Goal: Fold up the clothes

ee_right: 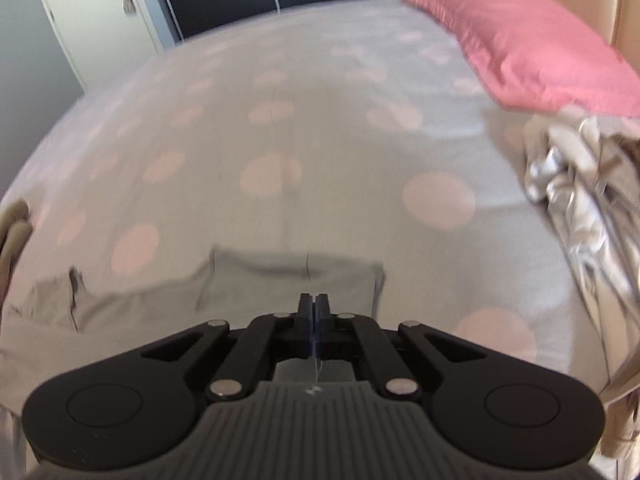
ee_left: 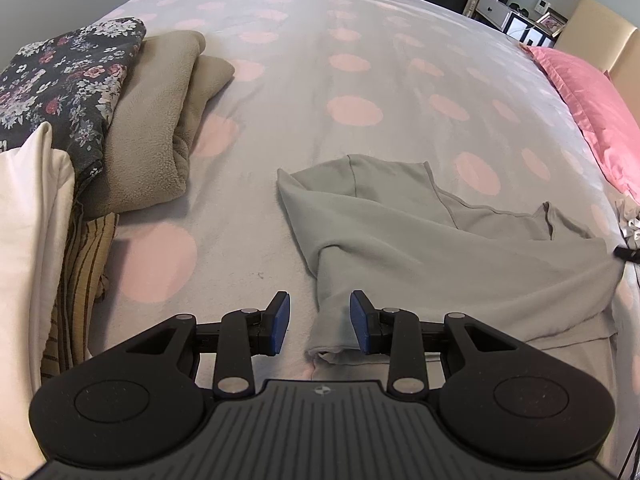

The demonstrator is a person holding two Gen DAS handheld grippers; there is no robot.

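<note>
A grey sweatshirt (ee_left: pixel 440 248) is seen spread on the bed (ee_left: pixel 320 80), on the dotted cover, near the front edge and to the right of a stack of folded clothes (ee_left: pixel 148 128) that is kept well apart from it. One sleeve has been laid across the body, and its cuff (ee_left: pixel 332 344) is found between the pads of the left tongs (ee_left: pixel 320 322), which are held partly spread; the right pad is just beside or touching the cuff, but no pinch on the cloth can be made out. The right tongs (ee_right: pixel 315 312) are pressed together above the garment's far part; whether a thin fold of cloth is caught between them cannot be told from the blurred view. The sweatshirt is judged to be soft, limp and light, with a fleecy surface that should not slip readily from the pads, yet it will sag and drag on the cover if lifted by one point only. A hold is best taken at a firmer, doubled part: the ribbed cuff, the hem (ee_left: pixel 568 328), or a seam at the shoulder. Two holds well apart along one edge would be needed for a clean fold. A heap of unfolded clothes (ee_right: pixel 580 184) is left by the pink pillow (ee_right: pixel 520 40).
</note>
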